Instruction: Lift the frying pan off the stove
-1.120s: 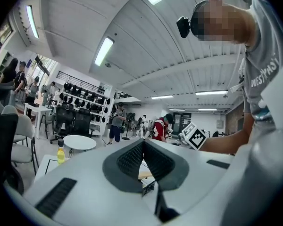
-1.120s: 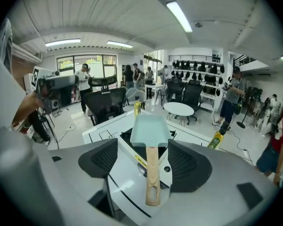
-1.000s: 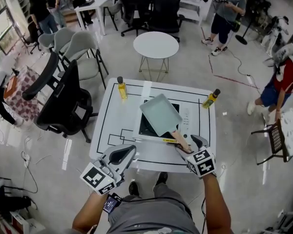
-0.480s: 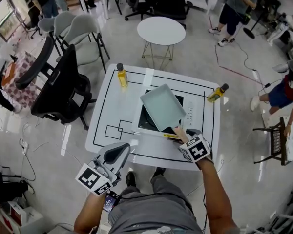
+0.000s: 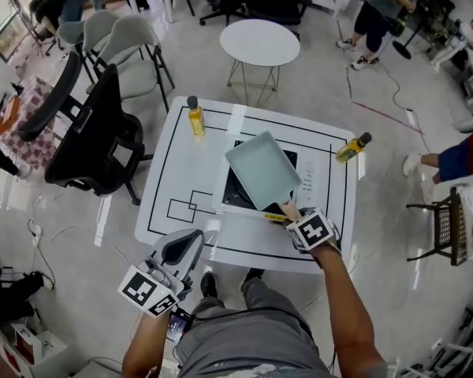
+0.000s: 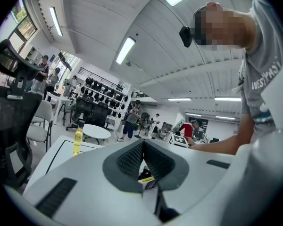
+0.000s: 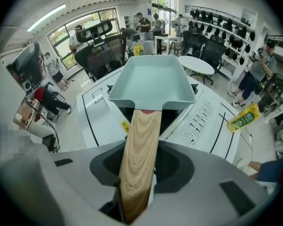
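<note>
A pale teal square frying pan (image 5: 262, 172) with a wooden handle (image 5: 288, 209) sits on the black stove top (image 5: 238, 198) on the white table (image 5: 189, 172). My right gripper (image 5: 296, 217) is at the handle's near end. In the right gripper view the handle (image 7: 140, 149) runs between the closing jaws, and both pads touch its sides; the pan (image 7: 151, 81) lies straight ahead. My left gripper (image 5: 188, 246) hovers at the table's near edge, left of the pan, shut and holding nothing (image 6: 143, 147).
Two yellow oil bottles stand on the table, one at the far left (image 5: 195, 116) and one at the far right (image 5: 351, 148). A round white table (image 5: 260, 42) stands beyond. Black office chairs (image 5: 94, 132) are at the left. People stand at the room's edges.
My right gripper has slid forward along the wooden handle and its jaws have come in against it. The left gripper has barely moved.
</note>
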`<state>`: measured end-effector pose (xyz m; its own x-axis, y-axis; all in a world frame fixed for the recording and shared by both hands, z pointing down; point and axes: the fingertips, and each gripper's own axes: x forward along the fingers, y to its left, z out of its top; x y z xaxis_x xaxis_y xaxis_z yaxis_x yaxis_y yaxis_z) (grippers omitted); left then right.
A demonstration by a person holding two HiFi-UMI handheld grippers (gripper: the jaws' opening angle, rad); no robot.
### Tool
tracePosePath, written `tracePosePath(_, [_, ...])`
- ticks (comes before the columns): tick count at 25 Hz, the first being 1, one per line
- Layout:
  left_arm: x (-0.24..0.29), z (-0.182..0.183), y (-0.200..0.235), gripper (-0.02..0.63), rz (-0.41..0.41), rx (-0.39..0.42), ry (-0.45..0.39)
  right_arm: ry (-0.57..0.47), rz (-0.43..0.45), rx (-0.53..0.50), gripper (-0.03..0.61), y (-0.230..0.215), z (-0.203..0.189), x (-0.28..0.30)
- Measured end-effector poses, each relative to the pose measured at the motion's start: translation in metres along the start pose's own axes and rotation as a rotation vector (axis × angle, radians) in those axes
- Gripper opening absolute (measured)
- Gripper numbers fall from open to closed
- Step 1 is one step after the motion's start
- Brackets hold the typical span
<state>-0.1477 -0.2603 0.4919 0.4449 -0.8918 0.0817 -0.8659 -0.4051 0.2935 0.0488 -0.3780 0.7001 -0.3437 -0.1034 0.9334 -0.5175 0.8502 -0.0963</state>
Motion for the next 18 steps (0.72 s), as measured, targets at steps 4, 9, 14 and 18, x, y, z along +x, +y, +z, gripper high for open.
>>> tracePosePath(4, [-0.001,0.002,0.001,-0.003,-0.006,0.000,0.000,-0.017,0.012,0.015,0.115,-0.002,-0.002,-0.002])
tracePosePath(9, [-0.002,0.005,0.000,-0.003,-0.022,0.007,0.007,-0.029,0.018,0.024,0.113,0.006,-0.010,-0.005])
tracePosePath(14, [-0.001,0.006,-0.004,-0.003,-0.038,0.018,0.017,-0.057,0.050,0.050,0.114,0.017,-0.025,-0.009])
tracePosePath(18, [-0.002,0.007,-0.006,-0.003,-0.049,0.031,0.030,-0.089,0.050,0.073,0.114,0.023,-0.028,-0.028])
